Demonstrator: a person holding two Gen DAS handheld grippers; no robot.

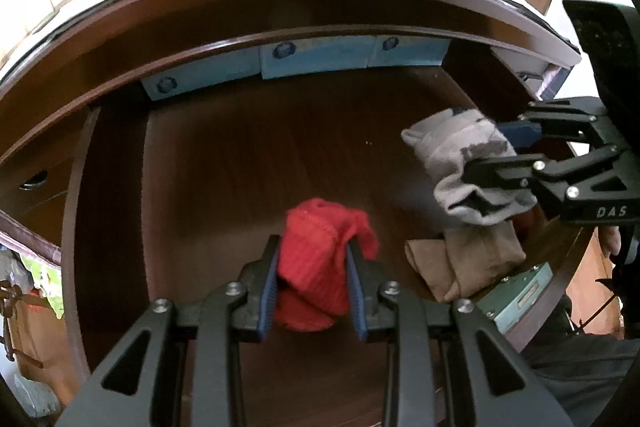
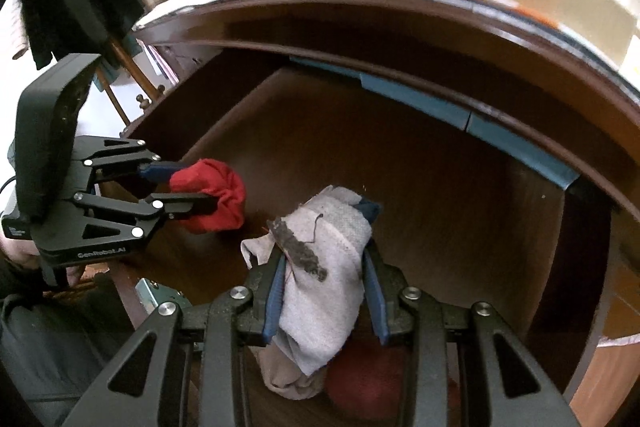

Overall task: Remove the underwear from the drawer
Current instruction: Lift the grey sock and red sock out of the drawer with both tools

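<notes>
Left wrist view shows the open drawer, its brown floor mostly bare, with pale blue boxes tucked along its back wall, out of the way, and a tan bundle lying at its front right corner. Above that floor, the left claw is clenched on the red underwear and the right claw on the grey underwear, both apparently raised clear for carrying out. Smallest, white lettering reads "DAS" on one claw body and "GenRobot.AI" on the other.
</notes>
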